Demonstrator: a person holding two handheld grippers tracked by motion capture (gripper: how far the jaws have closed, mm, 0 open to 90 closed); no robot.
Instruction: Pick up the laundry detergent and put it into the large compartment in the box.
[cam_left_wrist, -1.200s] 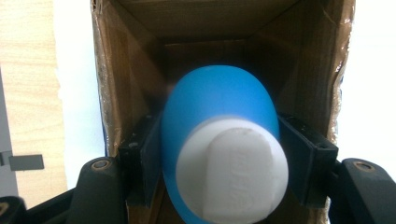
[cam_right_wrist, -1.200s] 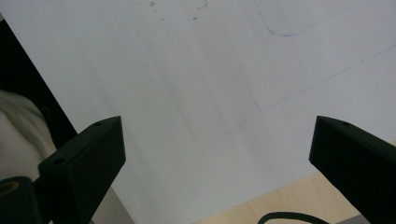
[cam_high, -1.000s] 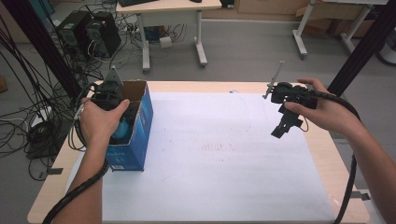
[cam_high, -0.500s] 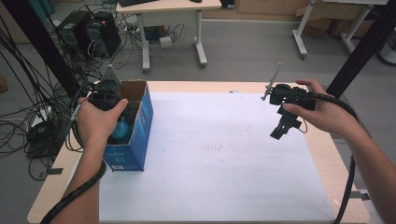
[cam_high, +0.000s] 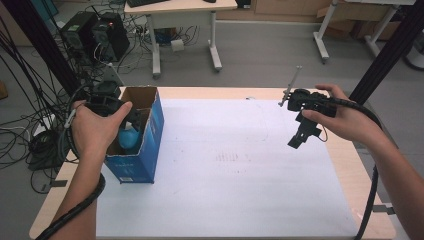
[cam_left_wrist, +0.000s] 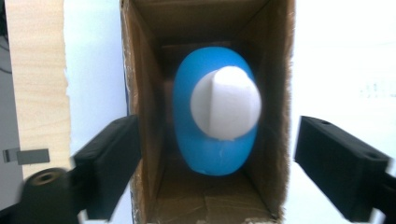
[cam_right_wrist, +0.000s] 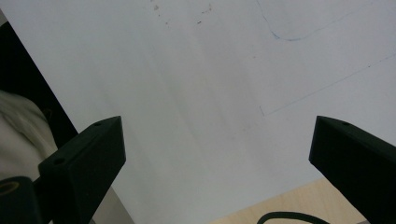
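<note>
A tall blue cardboard box (cam_high: 136, 155) with an open top stands at the table's left. Inside it sits a blue rounded bottle (cam_left_wrist: 212, 142) with a white cap (cam_left_wrist: 226, 102), also visible in the high view as the blue bottle (cam_high: 129, 137). My left gripper (cam_left_wrist: 219, 175) hovers over the box mouth, open, its jaws straddling the box walls (cam_left_wrist: 275, 116) from outside. In the high view the left gripper (cam_high: 107, 102) is mostly hidden by the hand. My right gripper (cam_high: 303, 134) hangs open above the white sheet at the right, nothing between its jaws (cam_right_wrist: 219, 168).
A white sheet (cam_high: 230, 170) covers most of the wooden table (cam_high: 357, 165). Faint pen marks (cam_right_wrist: 289, 35) show on it. Cables, computer towers (cam_high: 107, 32) and another desk (cam_high: 180, 10) stand on the floor beyond the table.
Both hands hold nearly still. The left gripper stays over the box, the right stays above the sheet.
</note>
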